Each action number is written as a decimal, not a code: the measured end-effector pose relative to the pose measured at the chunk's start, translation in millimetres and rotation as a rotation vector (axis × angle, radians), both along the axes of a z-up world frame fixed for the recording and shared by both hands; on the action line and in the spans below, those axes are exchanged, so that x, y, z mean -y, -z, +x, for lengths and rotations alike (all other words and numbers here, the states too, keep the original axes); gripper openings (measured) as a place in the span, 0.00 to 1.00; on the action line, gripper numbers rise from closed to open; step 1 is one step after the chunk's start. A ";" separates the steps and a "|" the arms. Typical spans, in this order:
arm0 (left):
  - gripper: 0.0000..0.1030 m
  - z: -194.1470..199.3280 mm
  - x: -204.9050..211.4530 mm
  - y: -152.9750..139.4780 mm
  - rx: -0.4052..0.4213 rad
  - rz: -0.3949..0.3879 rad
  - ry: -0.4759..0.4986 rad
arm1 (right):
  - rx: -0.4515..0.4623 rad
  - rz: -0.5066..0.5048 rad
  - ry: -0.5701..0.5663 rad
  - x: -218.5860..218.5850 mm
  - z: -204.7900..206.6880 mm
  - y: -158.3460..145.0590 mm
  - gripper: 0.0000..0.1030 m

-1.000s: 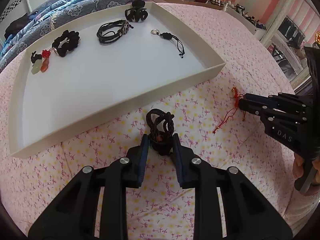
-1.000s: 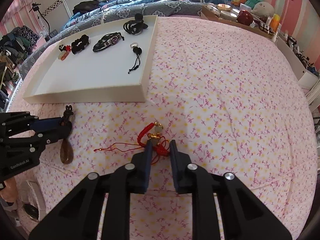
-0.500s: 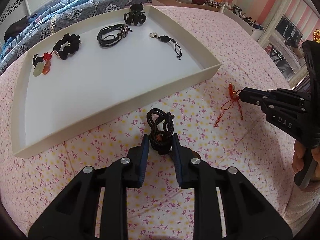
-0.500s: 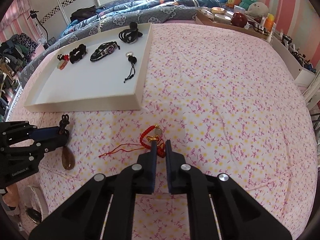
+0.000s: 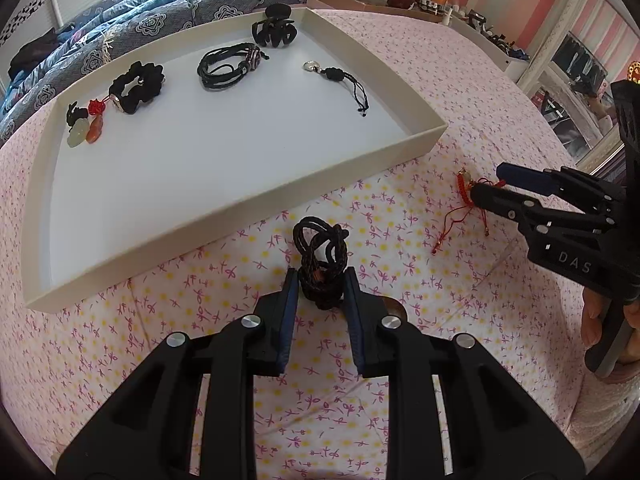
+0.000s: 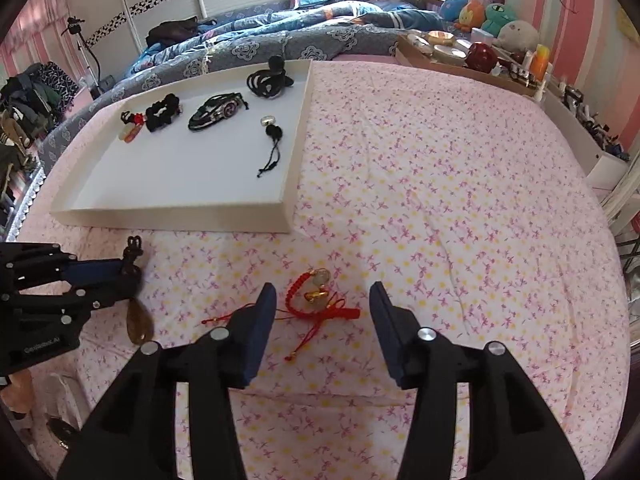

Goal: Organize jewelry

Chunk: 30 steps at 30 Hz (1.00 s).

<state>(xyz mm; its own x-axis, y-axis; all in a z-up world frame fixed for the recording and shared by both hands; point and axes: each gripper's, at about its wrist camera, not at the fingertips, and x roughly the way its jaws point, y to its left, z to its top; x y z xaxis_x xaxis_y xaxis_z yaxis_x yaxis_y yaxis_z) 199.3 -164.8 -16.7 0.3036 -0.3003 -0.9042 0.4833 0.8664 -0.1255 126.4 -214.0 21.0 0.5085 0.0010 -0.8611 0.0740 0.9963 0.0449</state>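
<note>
Big change from a second ago: my right gripper (image 6: pixel 322 300) was pinched nearly closed over the red cord bracelet (image 6: pixel 316 300), and its jaws have just been opening, so now they stand well apart with the bracelet lying loose between them on the pink floral bedsheet (image 6: pixel 440 200). The pads aren't pressing on anything; the red loop and its gold charm sit in the gap, a bit nearer the left pad, with the thin red tails trailing off toward the left. So it's not held right now, just sitting flat on the sheet.

My left gripper (image 5: pixel 322 284) looks the same as before: jaws narrow, closed on the dark braided cord bundle (image 5: pixel 320 264), which stands up between the blue pads just in front of the white tray's (image 5: pixel 240 204) near wall. From the right camera a brown pendant (image 6: pixel 140 322) hangs below that left claw.

The tray itself already has a black hair claw (image 5: pixel 275 32), a black braided bracelet (image 5: pixel 230 65), a black scrunchie (image 5: pixel 138 86), a small jade and orange charm (image 5: pixel 86 132) and a black knotted cord with a silver ring (image 5: pixel 338 78) in it
</note>
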 end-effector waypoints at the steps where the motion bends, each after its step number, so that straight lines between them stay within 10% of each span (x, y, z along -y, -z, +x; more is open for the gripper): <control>1: 0.21 0.2 0.3 0.2 0.000 0.000 0.001 | -0.008 -0.002 -0.003 -0.5 0.2 1.6 0.48; 5: 0.21 1.9 1.1 1.6 -0.005 0.000 0.001 | -0.042 -0.012 -0.019 -3.8 0.5 8.6 0.44; 12: 0.21 4.0 1.4 2.4 -0.011 -0.006 0.001 | -0.056 -0.018 -0.030 -5.4 -1.7 11.4 0.09; 30: 0.19 -0.7 -6.3 -27.4 0.031 -0.055 -0.008 | 0.061 -0.059 -0.027 -10.2 -6.7 -27.5 0.04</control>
